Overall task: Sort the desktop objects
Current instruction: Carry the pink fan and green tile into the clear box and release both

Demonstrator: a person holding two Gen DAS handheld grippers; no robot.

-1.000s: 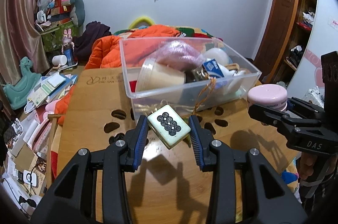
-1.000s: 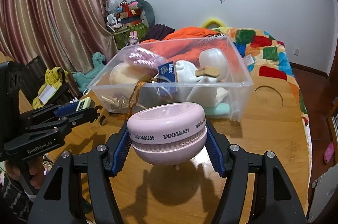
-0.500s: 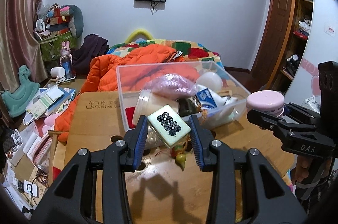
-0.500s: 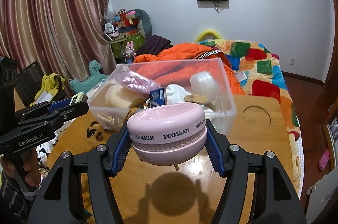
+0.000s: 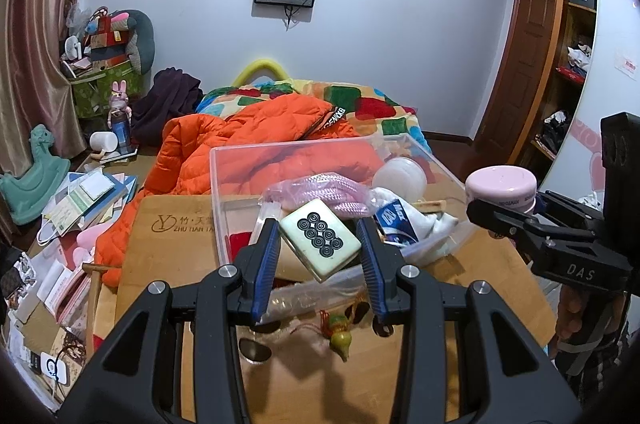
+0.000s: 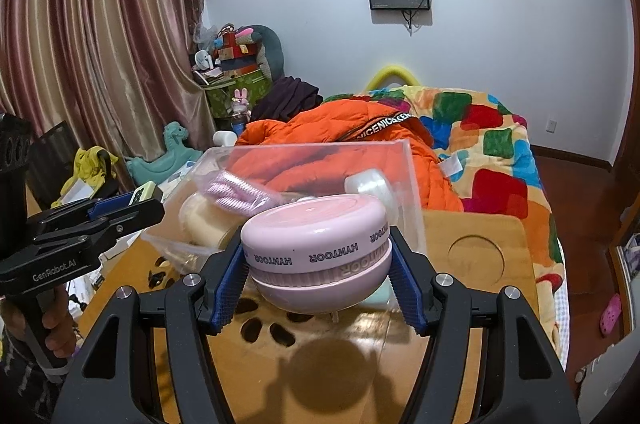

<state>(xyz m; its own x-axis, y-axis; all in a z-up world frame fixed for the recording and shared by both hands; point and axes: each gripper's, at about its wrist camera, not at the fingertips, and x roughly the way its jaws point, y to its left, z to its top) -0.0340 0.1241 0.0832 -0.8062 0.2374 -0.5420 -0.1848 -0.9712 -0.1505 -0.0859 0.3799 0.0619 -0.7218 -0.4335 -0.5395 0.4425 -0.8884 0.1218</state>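
Currently I read my left gripper point(image 5: 319, 239) as clamped on a pale green mahjong tile point(image 5: 319, 239) with black rings, held tilted between the blue pads point(image 5: 267, 264) above the near edge of the clear plastic bin point(image 5: 224, 192). My right gripper point(image 6: 316, 274) is closed around a round pink case point(image 6: 316, 254) printed HYNTOOR, raised over the wooden table point(image 6: 480, 256) just in front of the bin. Inside the bin I note a pink rope bundle point(image 5: 336, 190) and a white round container point(image 5: 400, 176). An orange jacket point(image 5: 248, 144) lies beyond the bin. A small gourd charm point(image 5: 340, 338) rests on the table near the left gripper.
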